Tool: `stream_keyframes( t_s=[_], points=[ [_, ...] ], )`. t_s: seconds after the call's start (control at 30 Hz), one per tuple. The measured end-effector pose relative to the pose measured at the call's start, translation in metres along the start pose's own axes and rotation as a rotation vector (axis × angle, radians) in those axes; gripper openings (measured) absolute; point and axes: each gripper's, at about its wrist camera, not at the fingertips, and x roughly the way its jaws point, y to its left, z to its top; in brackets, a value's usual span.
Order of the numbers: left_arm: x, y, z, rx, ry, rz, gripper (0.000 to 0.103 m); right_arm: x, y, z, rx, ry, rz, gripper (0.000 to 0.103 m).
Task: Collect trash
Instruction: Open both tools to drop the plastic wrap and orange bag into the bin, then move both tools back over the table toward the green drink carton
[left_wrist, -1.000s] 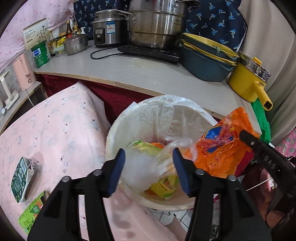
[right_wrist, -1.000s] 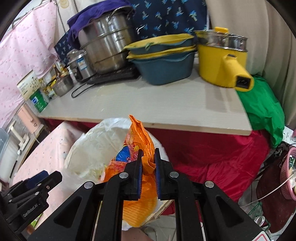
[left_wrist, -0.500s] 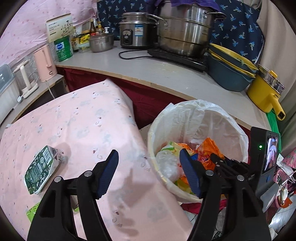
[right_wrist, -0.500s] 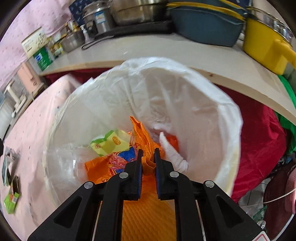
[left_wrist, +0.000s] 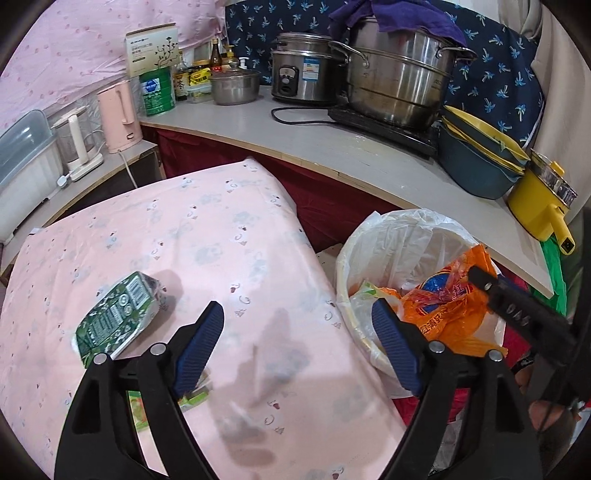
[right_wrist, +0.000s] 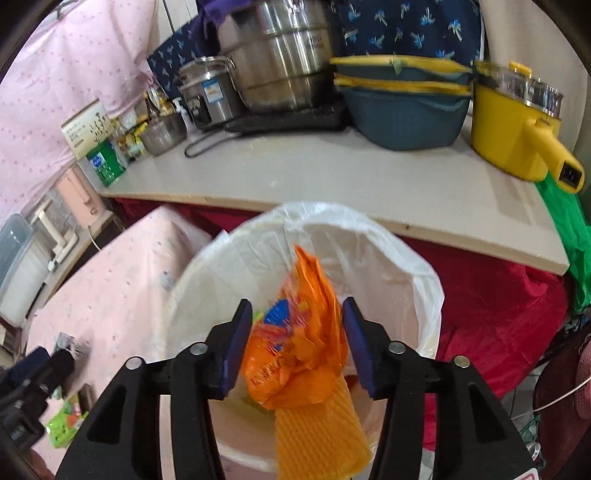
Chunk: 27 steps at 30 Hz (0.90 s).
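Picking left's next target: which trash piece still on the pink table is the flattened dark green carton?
The dark green carton, lying in the open left of the left gripper. The other piece, a bright green wrapper, sits mostly hidden under that gripper's finger.

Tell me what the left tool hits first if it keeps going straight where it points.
Probably the bare pink tablecloth: the open left tool aims between the green carton and the bin. Depth is unclear.

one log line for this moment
right hand-held gripper: opening, orange bag over bin | left hand-held gripper: opening, empty | carton on table
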Motion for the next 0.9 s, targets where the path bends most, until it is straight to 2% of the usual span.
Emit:
stream_keyframes(
  t_s=[0.3, 0.77, 0.9],
  points=[
    [-0.026, 0.036, -0.009, -0.057, -0.035, 0.045, 0.084, -0.045, 0.037, 0.016, -0.027, -0.059, 0.116, 0.054],
    [-0.057, 0.106, -0.030, -0.137, -0.061, 0.133, 0.085, -0.064, 0.124, -0.012, -0.144, -0.022, 0.222, 0.054],
    [-0.061, 0.126, -0.037, -0.147, -0.058, 0.160, 0.088, -0.063, 0.149, -0.023, -0.179, -0.001, 0.246, 0.054]
  ],
)
